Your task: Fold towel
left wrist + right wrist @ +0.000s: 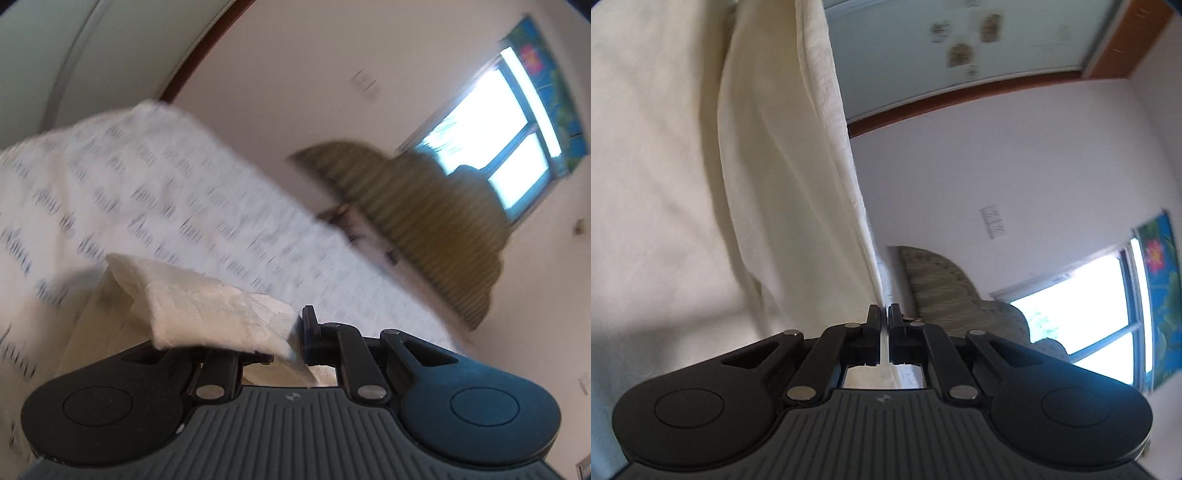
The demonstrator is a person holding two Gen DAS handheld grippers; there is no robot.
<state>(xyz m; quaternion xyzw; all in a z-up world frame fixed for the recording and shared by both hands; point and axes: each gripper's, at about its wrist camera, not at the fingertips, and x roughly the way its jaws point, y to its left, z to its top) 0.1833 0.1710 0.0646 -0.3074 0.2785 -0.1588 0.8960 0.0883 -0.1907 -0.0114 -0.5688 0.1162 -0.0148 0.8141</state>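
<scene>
The towel [218, 314] is cream-white and held up in the air. In the left wrist view a corner of it drapes over the left finger, and my left gripper [295, 341] is shut on that corner. The right wrist view shows the towel [768, 177] hanging as a broad sheet that fills the left half of the frame. Its edge runs down into my right gripper [883, 332], whose fingers are shut on a thin strip of the cloth.
A bed sheet [155, 184] printed with dark script lies below and to the left. A green striped headboard or cushion [417, 221] stands against the white wall [997, 166] by a bright window [491, 129]. A brown-framed wardrobe [960, 55] stands at the back.
</scene>
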